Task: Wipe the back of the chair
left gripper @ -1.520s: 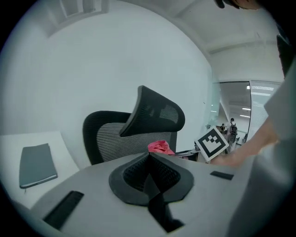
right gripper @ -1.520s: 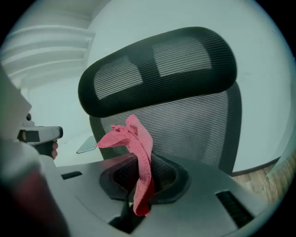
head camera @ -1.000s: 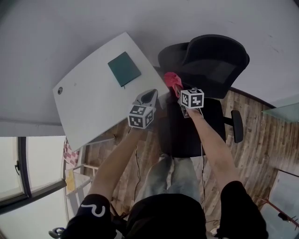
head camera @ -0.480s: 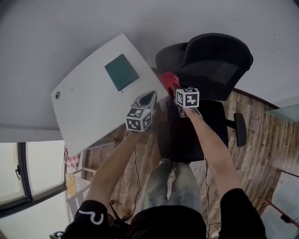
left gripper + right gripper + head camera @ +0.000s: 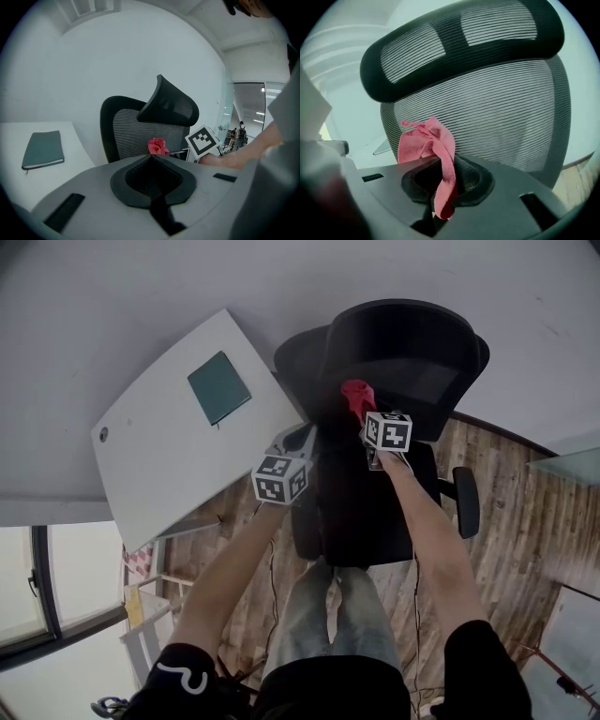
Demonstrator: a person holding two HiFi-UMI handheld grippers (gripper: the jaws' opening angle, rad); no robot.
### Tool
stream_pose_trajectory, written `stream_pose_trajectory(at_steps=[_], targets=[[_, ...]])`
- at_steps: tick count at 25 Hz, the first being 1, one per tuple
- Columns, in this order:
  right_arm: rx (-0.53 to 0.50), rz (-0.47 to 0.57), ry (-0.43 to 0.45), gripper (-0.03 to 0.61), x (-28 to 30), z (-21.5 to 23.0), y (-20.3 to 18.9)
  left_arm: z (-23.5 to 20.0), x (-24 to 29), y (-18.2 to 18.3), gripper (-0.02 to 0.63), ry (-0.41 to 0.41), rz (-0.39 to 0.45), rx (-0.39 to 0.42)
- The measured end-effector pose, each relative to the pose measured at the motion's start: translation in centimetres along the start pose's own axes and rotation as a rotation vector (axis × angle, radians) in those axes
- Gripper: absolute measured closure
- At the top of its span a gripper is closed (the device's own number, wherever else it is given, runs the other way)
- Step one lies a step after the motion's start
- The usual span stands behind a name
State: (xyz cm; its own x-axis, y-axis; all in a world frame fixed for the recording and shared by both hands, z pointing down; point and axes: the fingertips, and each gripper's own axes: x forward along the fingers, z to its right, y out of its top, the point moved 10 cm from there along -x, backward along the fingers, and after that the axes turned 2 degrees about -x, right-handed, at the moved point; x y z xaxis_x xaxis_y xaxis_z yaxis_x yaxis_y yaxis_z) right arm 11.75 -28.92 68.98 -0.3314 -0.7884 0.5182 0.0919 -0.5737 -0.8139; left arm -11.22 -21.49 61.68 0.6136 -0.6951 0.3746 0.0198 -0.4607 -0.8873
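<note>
A black mesh office chair [image 5: 375, 512] stands right ahead of me, its backrest [image 5: 506, 117] and headrest [image 5: 459, 42] filling the right gripper view. My right gripper [image 5: 362, 411] is shut on a red cloth [image 5: 427, 140], which bunches above the jaws close in front of the backrest mesh; whether it touches I cannot tell. The left gripper [image 5: 300, 438] hangs just left of the chair, shut with nothing in it. In the left gripper view the red cloth [image 5: 158, 146] shows against the backrest [image 5: 133, 136].
A white table [image 5: 150, 456] with a dark green notebook [image 5: 217, 387] lies to the left of the chair. The chair's armrest [image 5: 466, 502] sticks out at the right over the wooden floor [image 5: 511, 521]. A white wall is behind the chair.
The chair now lies more squarely ahead of me, and the right gripper with the cloth has come from its left edge to in front of the backrest. The left gripper has hardly moved.
</note>
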Motion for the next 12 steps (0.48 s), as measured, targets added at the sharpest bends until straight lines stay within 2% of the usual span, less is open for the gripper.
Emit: stream_pose_trajectory(at_steps=[12], targets=[[0.071, 0.034, -0.124, 0.522, -5.1, 12.4, 1.9, 7.0, 5.5, 1.4, 0.589, -0.034, 0.007, 0.019]])
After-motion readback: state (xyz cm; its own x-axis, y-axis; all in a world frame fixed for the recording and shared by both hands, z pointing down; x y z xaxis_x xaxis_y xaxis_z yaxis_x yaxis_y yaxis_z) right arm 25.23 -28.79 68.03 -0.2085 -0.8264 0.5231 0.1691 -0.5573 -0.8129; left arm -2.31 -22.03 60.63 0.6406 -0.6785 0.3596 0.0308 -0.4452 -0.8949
